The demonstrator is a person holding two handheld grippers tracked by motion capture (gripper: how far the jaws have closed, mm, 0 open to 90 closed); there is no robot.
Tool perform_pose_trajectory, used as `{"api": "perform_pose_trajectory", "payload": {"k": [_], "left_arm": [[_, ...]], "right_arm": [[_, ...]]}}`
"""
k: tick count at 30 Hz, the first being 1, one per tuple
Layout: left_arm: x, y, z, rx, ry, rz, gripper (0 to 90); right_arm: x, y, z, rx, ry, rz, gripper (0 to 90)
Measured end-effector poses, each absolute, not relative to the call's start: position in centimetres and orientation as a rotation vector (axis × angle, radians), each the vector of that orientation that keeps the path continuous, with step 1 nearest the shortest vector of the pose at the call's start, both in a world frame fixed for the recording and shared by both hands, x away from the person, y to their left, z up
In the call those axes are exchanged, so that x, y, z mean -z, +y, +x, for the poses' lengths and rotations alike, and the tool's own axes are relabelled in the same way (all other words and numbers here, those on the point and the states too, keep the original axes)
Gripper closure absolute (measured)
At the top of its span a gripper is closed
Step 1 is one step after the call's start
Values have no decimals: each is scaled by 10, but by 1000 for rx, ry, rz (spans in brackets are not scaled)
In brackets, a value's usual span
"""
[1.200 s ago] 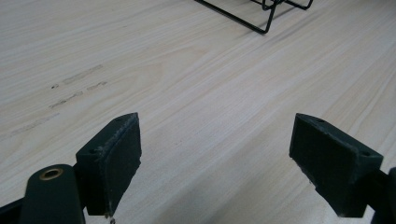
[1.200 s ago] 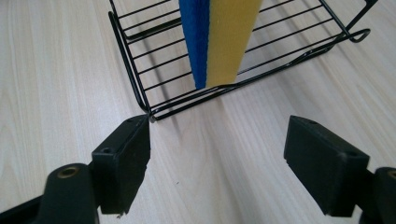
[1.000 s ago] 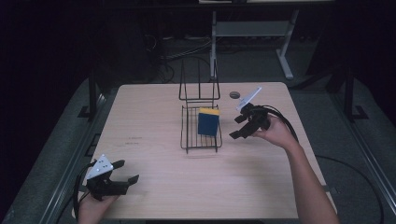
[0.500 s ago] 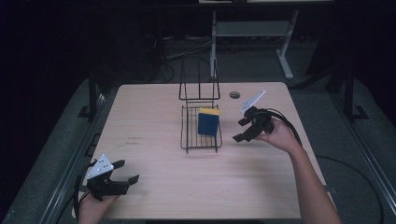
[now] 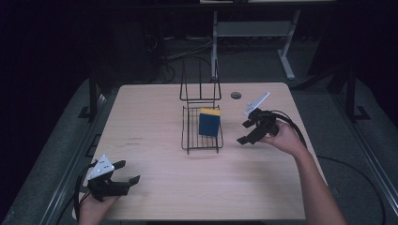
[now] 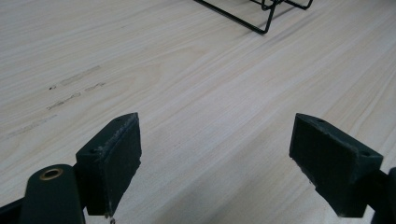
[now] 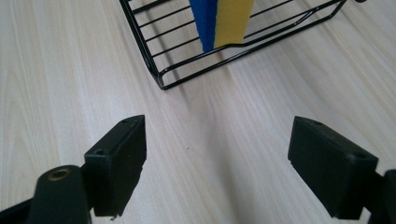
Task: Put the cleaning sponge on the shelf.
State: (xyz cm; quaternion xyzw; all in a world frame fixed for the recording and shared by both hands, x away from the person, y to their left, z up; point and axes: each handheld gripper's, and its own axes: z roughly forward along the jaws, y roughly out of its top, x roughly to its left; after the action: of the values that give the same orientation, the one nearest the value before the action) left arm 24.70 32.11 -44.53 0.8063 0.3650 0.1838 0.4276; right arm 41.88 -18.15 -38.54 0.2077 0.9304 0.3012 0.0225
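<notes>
Blue-and-yellow sponge (image 5: 209, 122) is standing on edge in the black wire rack (image 5: 202, 139) at mid-table. The right gripper (image 5: 248, 131) is drawing back from the rack's right side, jaws just opening wider, nothing between them. The left gripper (image 5: 126, 172) is staying put near the table's front-left corner, jaws spread and empty.

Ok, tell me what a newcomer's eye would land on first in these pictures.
First, the blue and yellow rectangular sponge standing on edge in the black wire rack at the middle of the pale wooden table. Next, the right hand-held gripper just right of the rack, jaws wide with nothing between them after just opening. The left hand-held gripper rests open at the near left corner.
</notes>
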Motion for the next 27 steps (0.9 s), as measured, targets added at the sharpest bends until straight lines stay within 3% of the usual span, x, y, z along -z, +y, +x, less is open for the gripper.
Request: {"api": "perform_pose_trajectory", "payload": {"k": [27], "left_arm": [[446, 319, 247, -460, 906, 2015, 163]], "right_arm": [[407, -205, 397, -942, 2875, 722, 186]]}}
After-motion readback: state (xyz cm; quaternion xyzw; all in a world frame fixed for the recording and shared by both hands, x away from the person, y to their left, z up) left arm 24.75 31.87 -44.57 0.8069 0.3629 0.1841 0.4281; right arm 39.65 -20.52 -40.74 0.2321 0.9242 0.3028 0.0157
